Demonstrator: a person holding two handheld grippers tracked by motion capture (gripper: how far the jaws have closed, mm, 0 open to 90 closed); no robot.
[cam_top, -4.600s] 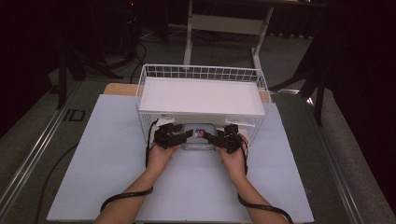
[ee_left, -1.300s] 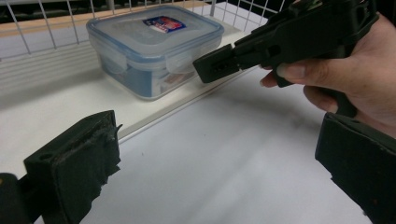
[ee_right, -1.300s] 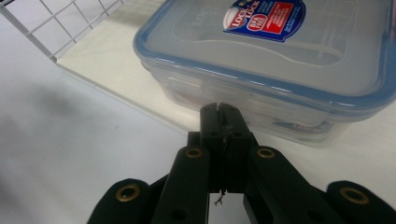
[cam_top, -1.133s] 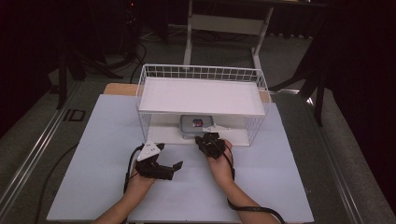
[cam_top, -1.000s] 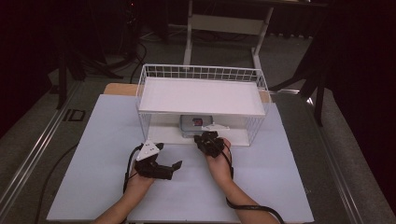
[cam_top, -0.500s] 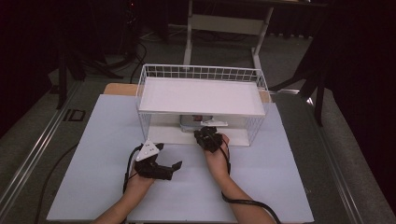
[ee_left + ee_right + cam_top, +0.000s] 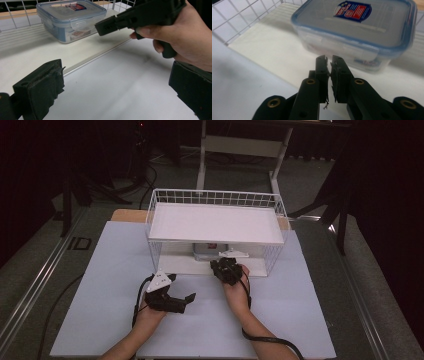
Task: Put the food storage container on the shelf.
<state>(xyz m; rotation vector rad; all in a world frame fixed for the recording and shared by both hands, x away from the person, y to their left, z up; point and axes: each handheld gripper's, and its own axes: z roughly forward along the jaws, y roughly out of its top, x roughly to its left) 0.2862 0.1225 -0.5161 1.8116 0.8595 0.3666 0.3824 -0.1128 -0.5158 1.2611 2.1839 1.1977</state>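
A clear plastic container (image 7: 206,251) with a blue-rimmed lid and a red and blue label (image 7: 352,10) sits on the lower shelf of a white wire rack (image 7: 155,251). My right gripper (image 7: 219,264) is shut with nothing between its jaws. Its tips (image 7: 329,61) point at the container's (image 7: 359,35) front latch and stand just short of it. My left gripper (image 7: 181,288) rests open on the white mat, to the left and nearer the person. In the left gripper view, its wide-apart jaws frame the right gripper (image 7: 108,25) and the container (image 7: 71,18) beyond.
The rack's flat white top shelf (image 7: 215,222) overhangs the container, and wire walls close its sides and back. A white mat (image 7: 300,310) covers the table around the hands. Dark floor and a desk frame (image 7: 240,142) lie beyond.
Earlier both grippers were at the container at the shelf front; it now sits deeper. In the last second the shut right gripper moved forward to it. The left gripper stayed put.
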